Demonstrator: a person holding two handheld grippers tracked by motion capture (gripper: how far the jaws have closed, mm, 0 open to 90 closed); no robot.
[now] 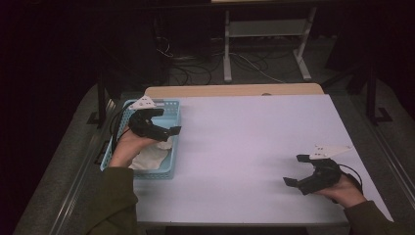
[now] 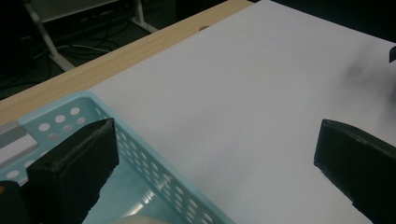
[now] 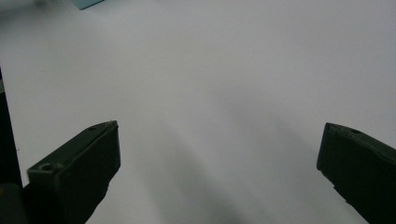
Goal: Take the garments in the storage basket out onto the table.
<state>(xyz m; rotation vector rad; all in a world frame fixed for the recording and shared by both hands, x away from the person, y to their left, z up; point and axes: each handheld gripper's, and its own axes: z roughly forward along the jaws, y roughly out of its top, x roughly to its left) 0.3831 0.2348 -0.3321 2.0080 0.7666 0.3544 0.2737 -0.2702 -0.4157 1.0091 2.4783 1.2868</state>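
Two hand-held grippers: both with jaws spread wide, gripping nothing.
Left hand-held gripper (image 1: 165, 121): over the one blue basket (image 1: 169, 169).
White cloth (image 1: 149, 159): one, inside the basket.
Right hand-held gripper (image 1: 297, 170): above bare white worktop (image 1: 244, 142), well apart.

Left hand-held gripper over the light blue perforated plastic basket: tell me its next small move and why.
Probably lower the left hand-held gripper a little into the light blue perforated plastic basket toward the crumpled white cloth. Its jaws stand wide open with nothing between them, it hovers above the basket's right side, and the cloth lies just below in the basket. The right hand-held gripper is far off, open over bare table.
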